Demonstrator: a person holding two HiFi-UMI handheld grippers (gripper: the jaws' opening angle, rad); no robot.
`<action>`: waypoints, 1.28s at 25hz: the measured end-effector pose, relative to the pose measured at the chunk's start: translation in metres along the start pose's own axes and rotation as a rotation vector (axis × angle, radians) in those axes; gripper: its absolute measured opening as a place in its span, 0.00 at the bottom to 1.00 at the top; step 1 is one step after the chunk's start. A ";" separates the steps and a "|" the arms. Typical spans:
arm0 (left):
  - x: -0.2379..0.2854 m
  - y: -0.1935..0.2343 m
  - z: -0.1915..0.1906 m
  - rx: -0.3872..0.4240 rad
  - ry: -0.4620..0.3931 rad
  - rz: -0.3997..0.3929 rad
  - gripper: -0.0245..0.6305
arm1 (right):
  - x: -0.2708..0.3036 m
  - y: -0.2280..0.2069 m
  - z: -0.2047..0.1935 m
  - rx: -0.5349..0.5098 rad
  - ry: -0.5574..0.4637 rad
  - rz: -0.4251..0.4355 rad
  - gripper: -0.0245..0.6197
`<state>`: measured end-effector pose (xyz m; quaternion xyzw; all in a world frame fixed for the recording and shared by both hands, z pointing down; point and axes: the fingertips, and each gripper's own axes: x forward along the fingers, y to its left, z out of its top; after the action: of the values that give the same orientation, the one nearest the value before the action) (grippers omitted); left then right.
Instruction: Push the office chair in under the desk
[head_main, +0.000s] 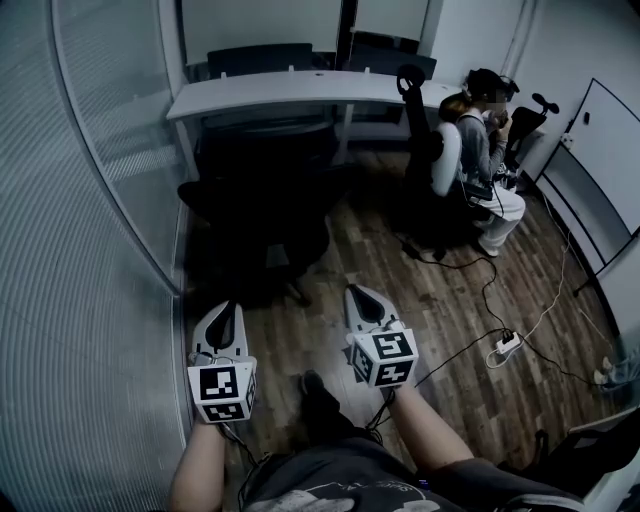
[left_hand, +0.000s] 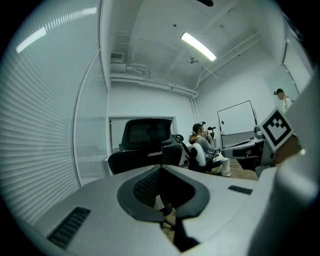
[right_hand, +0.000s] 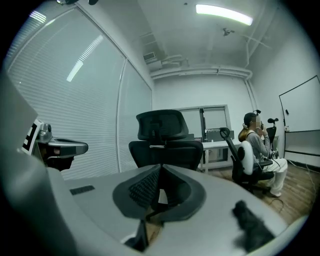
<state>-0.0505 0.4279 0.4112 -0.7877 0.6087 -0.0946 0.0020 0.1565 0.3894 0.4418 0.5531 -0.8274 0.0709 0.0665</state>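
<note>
Between two closed claws (head_main: 226, 312) (head_main: 358, 296) and one desk (head_main: 300, 92): one office chair (head_main: 262, 200).

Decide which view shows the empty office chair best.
The right gripper view: the office chair shows headrest and backrest distinct against the pale wall. The left gripper view shows it too, less distinctly. The head view gives only a dark shape from above.

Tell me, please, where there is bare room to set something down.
Bare floor lies ahead of the right tongs, beside the office chair; the desk top looks bare. Farther right is crowded: cables and a power strip near the seated person.
</note>
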 end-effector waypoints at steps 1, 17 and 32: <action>0.009 0.003 0.002 0.002 0.002 0.000 0.06 | 0.010 -0.004 0.003 -0.007 0.000 0.000 0.07; 0.158 0.063 0.008 0.022 0.065 0.057 0.06 | 0.165 -0.054 0.041 -0.118 0.063 0.020 0.08; 0.239 0.096 -0.004 0.210 0.145 0.119 0.42 | 0.249 -0.100 0.049 -0.328 0.135 0.030 0.28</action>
<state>-0.0857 0.1736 0.4385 -0.7367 0.6398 -0.2141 0.0458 0.1528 0.1164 0.4448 0.5165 -0.8297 -0.0271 0.2100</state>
